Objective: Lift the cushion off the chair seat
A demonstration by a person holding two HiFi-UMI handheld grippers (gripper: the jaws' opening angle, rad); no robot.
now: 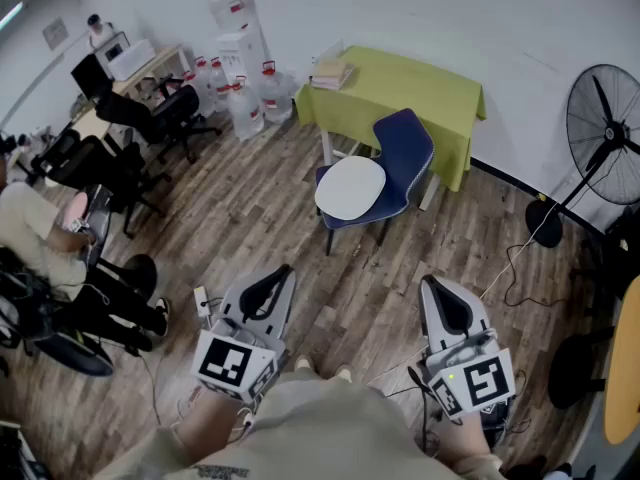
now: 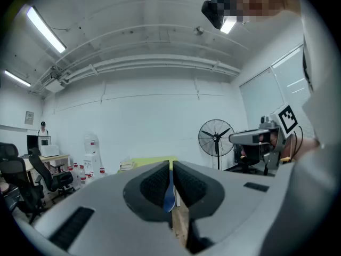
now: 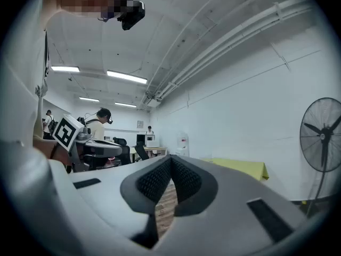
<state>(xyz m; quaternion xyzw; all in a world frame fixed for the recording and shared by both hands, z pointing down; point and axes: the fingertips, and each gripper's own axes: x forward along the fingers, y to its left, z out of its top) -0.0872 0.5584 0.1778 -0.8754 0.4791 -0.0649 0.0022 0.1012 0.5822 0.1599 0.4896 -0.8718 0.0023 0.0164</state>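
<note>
At the far left of the head view a seated person [image 1: 40, 233] is beside black office chairs [image 1: 165, 118], and large water bottles [image 1: 245, 108] stand along the white wall. Lower down, the left gripper [image 1: 284, 271] is held level over the wooden floor [image 1: 250, 208]; its own view shows the two jaws pressed together with nothing between them. Near the middle stands the blue chair [image 1: 408, 143], well apart from both grippers. The white cushion [image 1: 350, 188] lies flat on its seat, and nothing touches it. Just behind the chair is a table with a yellow-green cloth [image 1: 405, 83]. The right gripper [image 1: 431, 284] is also level, its jaws closed and empty. At the far right stands a black fan [image 1: 605, 118].
</note>
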